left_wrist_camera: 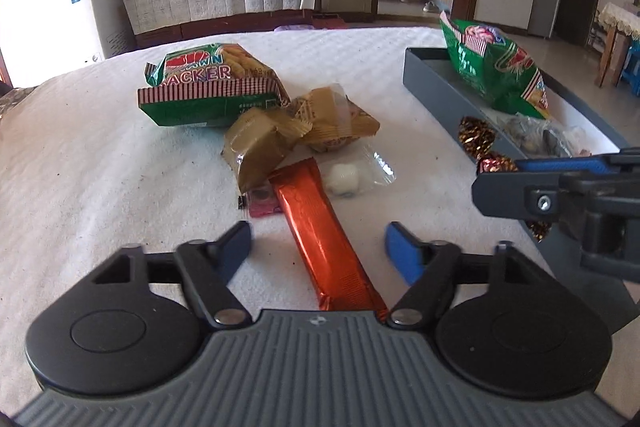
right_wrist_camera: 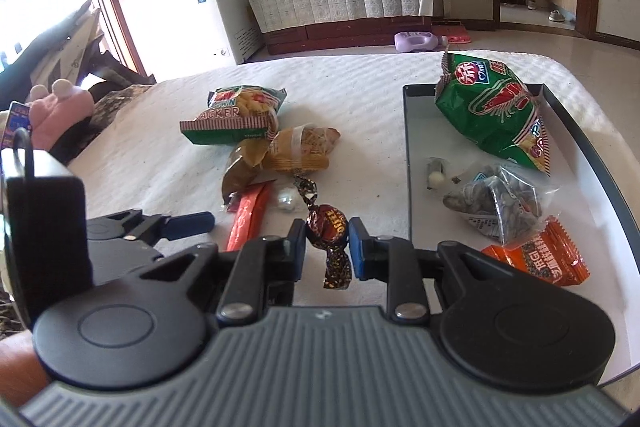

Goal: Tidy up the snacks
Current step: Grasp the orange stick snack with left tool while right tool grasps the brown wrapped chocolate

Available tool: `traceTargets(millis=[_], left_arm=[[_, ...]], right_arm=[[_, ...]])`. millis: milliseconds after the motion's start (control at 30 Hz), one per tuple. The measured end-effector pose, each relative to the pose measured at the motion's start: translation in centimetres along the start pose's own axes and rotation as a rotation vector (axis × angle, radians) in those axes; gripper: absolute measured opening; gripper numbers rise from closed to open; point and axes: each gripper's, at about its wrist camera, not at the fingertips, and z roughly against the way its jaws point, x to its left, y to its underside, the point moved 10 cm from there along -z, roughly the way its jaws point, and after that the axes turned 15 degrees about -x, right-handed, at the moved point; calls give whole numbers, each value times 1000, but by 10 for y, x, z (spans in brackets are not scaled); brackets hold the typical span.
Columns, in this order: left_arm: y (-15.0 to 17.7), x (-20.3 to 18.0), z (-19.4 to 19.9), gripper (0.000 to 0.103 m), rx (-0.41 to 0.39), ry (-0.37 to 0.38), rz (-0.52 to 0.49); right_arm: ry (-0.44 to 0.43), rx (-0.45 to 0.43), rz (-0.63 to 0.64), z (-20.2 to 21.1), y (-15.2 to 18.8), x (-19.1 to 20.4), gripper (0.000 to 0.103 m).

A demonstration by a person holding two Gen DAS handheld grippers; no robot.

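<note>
The right gripper (right_wrist_camera: pixel 327 245) is clamped on a dark brown twist-wrapped toffee (right_wrist_camera: pixel 326 229), its pads pressing the candy's middle while the twisted ends stick out above and below, lifted clear of the white quilted cover (right_wrist_camera: pixel 140 167). The left gripper (left_wrist_camera: pixel 318 247) stands with its jaws apart, straddling the near end of a long orange-red foil bar (left_wrist_camera: pixel 320 239) that lies flat on the cover; neither pad touches it. Just beyond the bar's far end sit a small clear packet with a white sweet (left_wrist_camera: pixel 346 177), a little pink wrapper (left_wrist_camera: pixel 262 203) and two tan pastry packs (left_wrist_camera: pixel 280 139), and behind those a green prawn cracker bag (left_wrist_camera: pixel 208 87), all clustered near the middle of the cover. Toward the right edge rests a shallow dark-rimmed tray (right_wrist_camera: pixel 408 155) holding a second green cracker bag (right_wrist_camera: pixel 496 115) at its far end, a clear bag of sunflower seeds (right_wrist_camera: pixel 500 211) in the middle, an orange packet (right_wrist_camera: pixel 548 259) at the near end, and a small white sweet (right_wrist_camera: pixel 435 177) by the left wall.
</note>
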Motion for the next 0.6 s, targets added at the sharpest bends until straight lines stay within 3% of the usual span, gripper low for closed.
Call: traceTargets(millis=[33,100,233,600], left_arm=[[-1,0,2,38,-5,10,-3],[-2,4,4,29,-3,26,9],[-5,10,9,25,2,43,34],[-35,4,32,25,-122,26,-65]], right_arm=[[-5,-2,3,0,-1,2,26],[-11,-7,8,2,-2,4,26],[-18,-16,6,6,-5,8,26],[-33,-78,33,24,-23,21,26]])
